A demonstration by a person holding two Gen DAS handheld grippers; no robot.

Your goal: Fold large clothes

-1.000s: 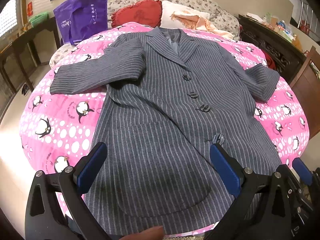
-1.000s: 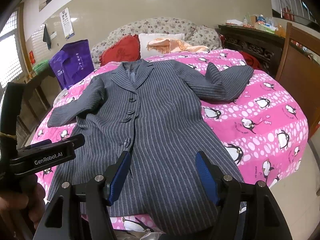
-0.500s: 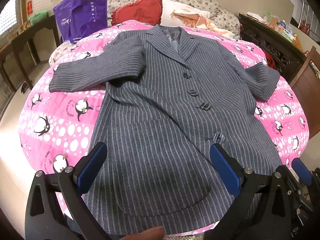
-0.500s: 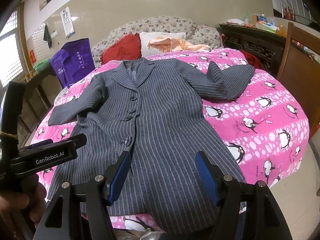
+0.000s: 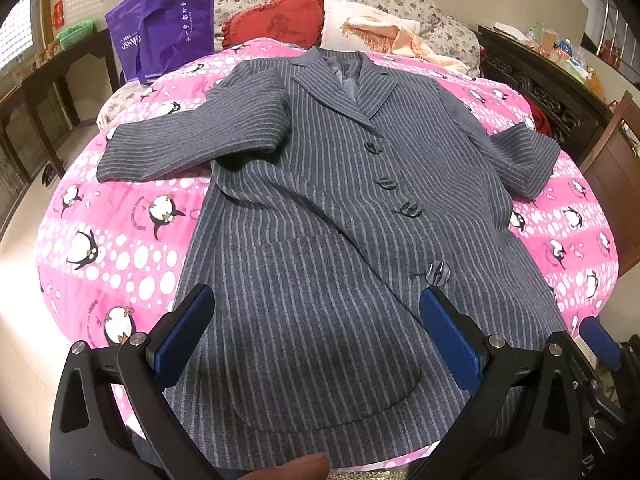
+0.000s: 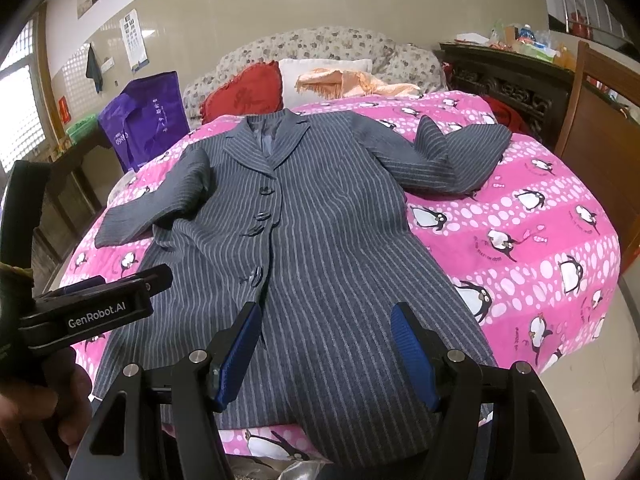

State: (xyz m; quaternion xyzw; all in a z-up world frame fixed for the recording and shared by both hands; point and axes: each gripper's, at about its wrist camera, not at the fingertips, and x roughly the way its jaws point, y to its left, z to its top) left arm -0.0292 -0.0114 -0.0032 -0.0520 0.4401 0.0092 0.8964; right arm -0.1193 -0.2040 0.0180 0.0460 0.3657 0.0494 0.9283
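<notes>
On the far left I see a dark wooden side table [image 5: 68, 64] with a green basket [image 5: 76, 32] on it, and next to it a purple shopping bag [image 5: 164, 36] that leans at the head end of the bed.

My left gripper [image 5: 316, 336] hangs over the near hem with its two blue pads [image 5: 184, 332] standing wide apart. Nothing is between them, and they do not press on the cloth. In the right wrist view the same gripper [image 6: 96, 304] shows from the side, in the person's hand [image 6: 48, 404].

The grey pinstriped coat [image 5: 320, 216] lies flat and face up on the pink penguin bedspread [image 5: 120, 232], collar away from me and hem close to me. It is buttoned, with four dark buttons [image 5: 408, 209] in a row down the front. Its left-side sleeve [image 5: 188, 148] stretches out to the side on the bedspread. The other sleeve [image 6: 448, 160] is bent at the elbow, and the cuff seems to stand up a little, though the lens distortion makes this hard to judge.

My right gripper [image 6: 324, 348] is also over the hem, a little to the right of the button line. Its jaws are apart and hold nothing.

Behind the collar are a red cushion [image 6: 244, 96] and an orange fringed cloth [image 6: 352, 82]. On the far right stands a dark carved cabinet [image 6: 512, 80] and a wooden chair [image 6: 600, 120].
</notes>
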